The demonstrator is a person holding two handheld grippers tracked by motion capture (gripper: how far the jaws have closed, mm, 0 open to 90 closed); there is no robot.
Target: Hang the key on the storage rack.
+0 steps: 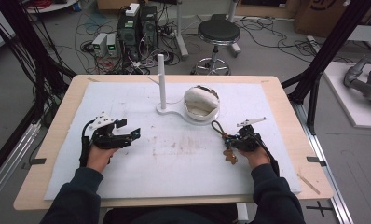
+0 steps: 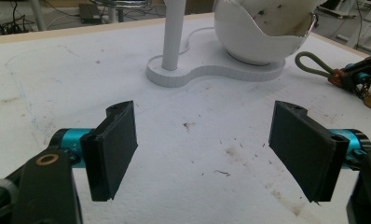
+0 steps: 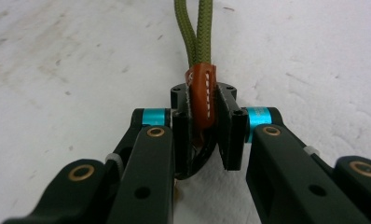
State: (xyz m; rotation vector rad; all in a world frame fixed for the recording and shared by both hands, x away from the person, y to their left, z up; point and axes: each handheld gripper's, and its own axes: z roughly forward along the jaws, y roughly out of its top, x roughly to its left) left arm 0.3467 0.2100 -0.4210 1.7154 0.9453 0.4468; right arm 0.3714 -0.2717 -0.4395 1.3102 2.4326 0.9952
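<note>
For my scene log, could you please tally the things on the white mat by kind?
Stand with post: 1
Bowl: 1
Keychain: 1
Grippers: 2, the left gripper and the right gripper
Total: 5

dark navy sleeves (image 1: 76, 196); black grippers with flat jaws, cyan collars, brass rivets.

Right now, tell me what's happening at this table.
A person sits at the table with a gripper in each hand. The right gripper is shut on a keychain, pinching its brown leather tab, with the green cord loop pointing away over the white mat. The left gripper hovers open above the mat, holding nothing. Ahead of both stands a white stand with an upright post and a bowl on its base. The keychain has not yet reached the stand.
</note>
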